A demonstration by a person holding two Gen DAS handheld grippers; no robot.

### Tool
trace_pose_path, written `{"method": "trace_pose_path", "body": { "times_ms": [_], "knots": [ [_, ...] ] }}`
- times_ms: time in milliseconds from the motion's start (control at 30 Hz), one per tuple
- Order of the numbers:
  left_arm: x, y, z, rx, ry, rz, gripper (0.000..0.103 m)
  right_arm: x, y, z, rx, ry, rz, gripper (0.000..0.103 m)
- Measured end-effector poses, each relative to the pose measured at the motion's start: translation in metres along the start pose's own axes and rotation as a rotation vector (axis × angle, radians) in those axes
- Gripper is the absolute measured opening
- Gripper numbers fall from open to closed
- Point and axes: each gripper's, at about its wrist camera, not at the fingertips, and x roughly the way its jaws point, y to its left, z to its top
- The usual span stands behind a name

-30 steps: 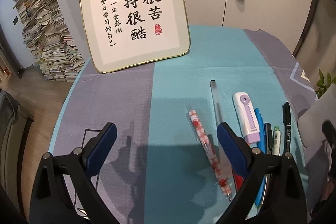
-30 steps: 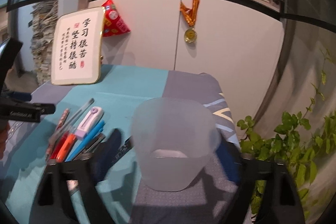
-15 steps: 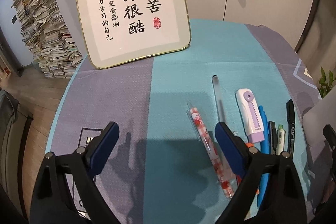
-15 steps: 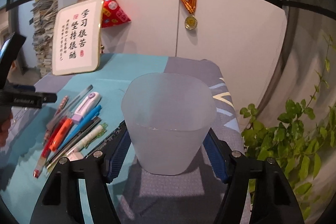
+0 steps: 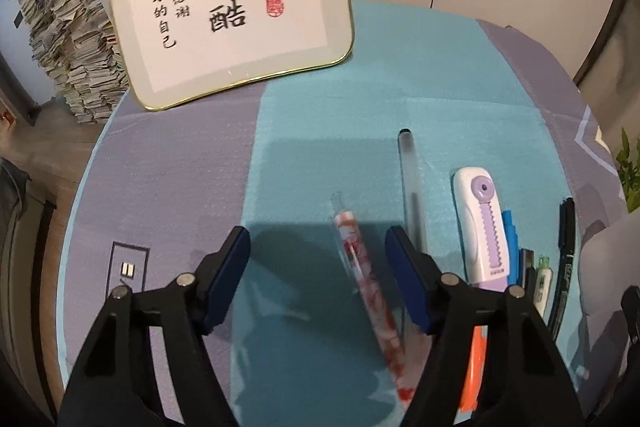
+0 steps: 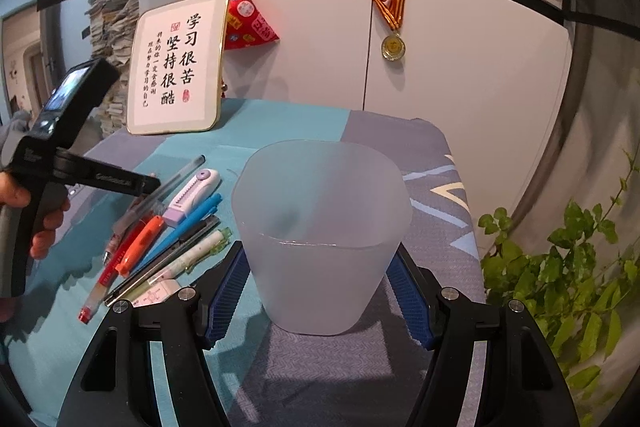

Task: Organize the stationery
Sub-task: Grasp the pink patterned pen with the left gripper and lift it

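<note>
The gold-rimmed calligraphy board (image 6: 178, 65) leaning at the far left of the surface (image 6: 280, 123) bears large black brush characters reading 学习很苦 坚持很酷. Beside them run smaller columns, 将来的你一定会感谢 现在努力学习的自己, with a small red seal stamp (image 5: 274, 4) near the lower right of the big characters. Printing on the pens, the red hanging packet (image 6: 248, 21) and the medal (image 6: 393, 47) is too small to read.

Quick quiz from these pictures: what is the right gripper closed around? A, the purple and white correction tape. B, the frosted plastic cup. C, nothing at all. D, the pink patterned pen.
B: in the right wrist view both blue pads of the right gripper press against the sides of the frosted plastic cup, which stands on the tablecloth.
</note>
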Motion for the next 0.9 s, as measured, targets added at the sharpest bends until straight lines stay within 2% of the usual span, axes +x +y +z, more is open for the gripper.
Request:
{"method": "trace_pose_path", "body": {
  "times_ms": [33,67,133,167,233,433,667,900],
  "knots": [
    [0.000,-0.002,0.001,0.002,-0.002,-0.004,0.057,0.000,0.001,0.000,-0.006,0.000,-0.001,0.070],
    [0.000,-0.003,0.002,0.002,-0.004,-0.022,0.038,0.000,0.002,0.000,-0.011,0.000,0.000,0.070],
    [-0.003,-0.004,0.002,0.003,0.001,-0.040,0.014,0.000,0.003,0.000,-0.019,-0.001,0.004,0.070],
    [-0.005,-0.003,0.001,0.004,0.002,-0.032,0.011,0.000,0.003,0.000,-0.021,-0.002,0.006,0.070],
    [-0.009,0.000,0.001,0.000,-0.003,-0.029,0.011,0.000,0.003,0.000,-0.021,-0.002,0.011,0.070],
    [-0.040,0.022,-0.001,-0.046,-0.042,-0.092,0.011,-0.001,0.003,0.000,-0.018,-0.004,0.012,0.070],
    [-0.115,0.014,0.002,-0.018,-0.216,-0.139,0.008,-0.003,0.004,0.000,-0.018,-0.016,0.014,0.070],
    [-0.172,-0.001,0.001,0.017,-0.352,-0.195,0.008,-0.004,0.002,-0.001,-0.011,-0.023,0.018,0.070]
  ]
}}
